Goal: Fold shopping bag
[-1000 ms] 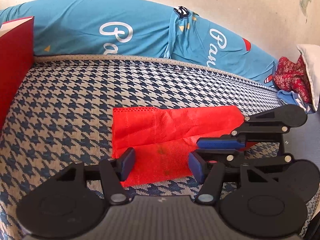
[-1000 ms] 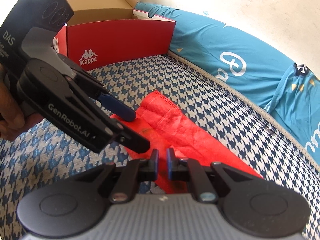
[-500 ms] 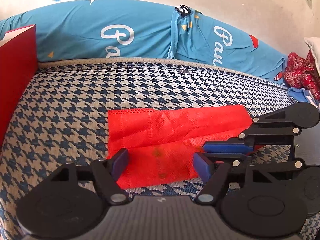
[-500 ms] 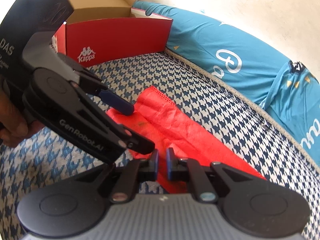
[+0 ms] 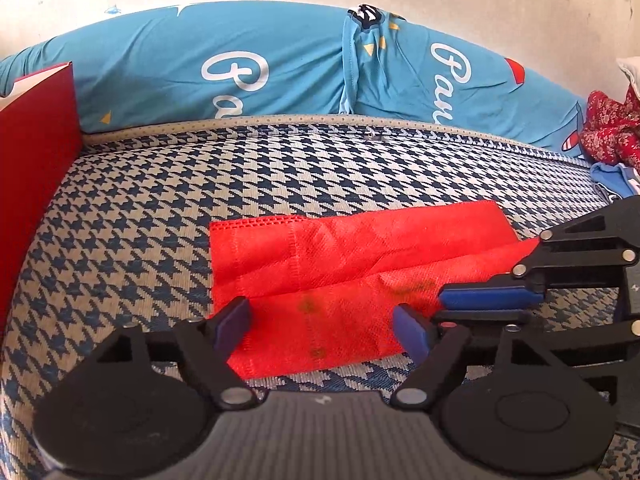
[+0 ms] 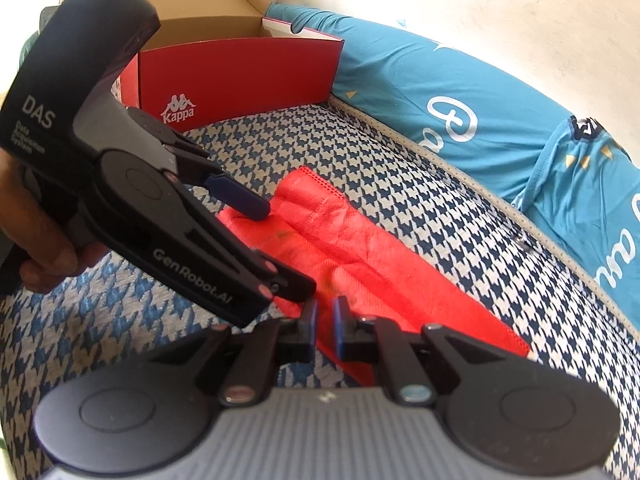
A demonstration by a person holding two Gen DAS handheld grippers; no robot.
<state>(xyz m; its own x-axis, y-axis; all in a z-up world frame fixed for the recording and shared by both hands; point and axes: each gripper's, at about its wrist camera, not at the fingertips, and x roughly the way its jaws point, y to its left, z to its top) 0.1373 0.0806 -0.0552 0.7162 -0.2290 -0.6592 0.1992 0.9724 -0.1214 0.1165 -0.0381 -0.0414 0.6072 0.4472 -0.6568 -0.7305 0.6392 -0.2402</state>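
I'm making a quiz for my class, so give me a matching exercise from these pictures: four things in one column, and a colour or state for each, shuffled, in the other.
Things:
1. shopping bag
2. shoe box
3. left gripper
4. right gripper

States:
A. fingers wide apart
B. red, lid open, printed Kappa
C. fingers nearly together over the bag's edge
D. red, lying flat, partly folded on the houndstooth mattress

Pairs: 1-D, 2-B, 3-A, 4-C
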